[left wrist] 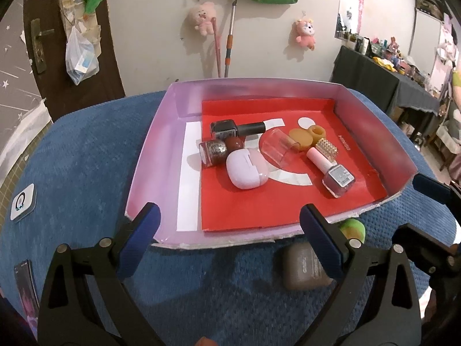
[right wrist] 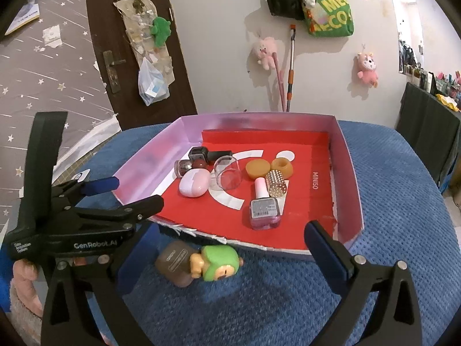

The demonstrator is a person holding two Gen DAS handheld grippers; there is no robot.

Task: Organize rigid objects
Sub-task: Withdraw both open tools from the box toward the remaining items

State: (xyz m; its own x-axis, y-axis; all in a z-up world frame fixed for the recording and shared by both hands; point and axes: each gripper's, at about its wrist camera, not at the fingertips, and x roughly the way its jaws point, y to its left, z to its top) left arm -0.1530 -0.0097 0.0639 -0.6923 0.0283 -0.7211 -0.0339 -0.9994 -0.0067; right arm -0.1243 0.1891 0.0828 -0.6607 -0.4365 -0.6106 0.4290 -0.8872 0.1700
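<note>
A shallow pink box (left wrist: 149, 144) (right wrist: 353, 201) with a red liner holds nail polish bottles (left wrist: 334, 176) (right wrist: 263, 209), a lilac earbud case (left wrist: 246, 170) (right wrist: 194, 187), a clear cup (left wrist: 278, 145) (right wrist: 227, 173), amber rings and a studded gold cap. A brown case (left wrist: 305, 268) (right wrist: 175, 262) and a green toy figure (left wrist: 353, 229) (right wrist: 220, 262) lie on the blue cloth in front of the box. My left gripper (left wrist: 229, 219) is open and empty at the box's near edge. My right gripper (right wrist: 234, 227) is open and empty just above the toy and case.
The box sits on a blue-covered table (left wrist: 86, 158). A white card (left wrist: 24, 201) and a phone (left wrist: 26, 285) lie at the left edge. The left gripper's body (right wrist: 72, 222) crosses the right wrist view at left. A door, wall and cluttered side table stand behind.
</note>
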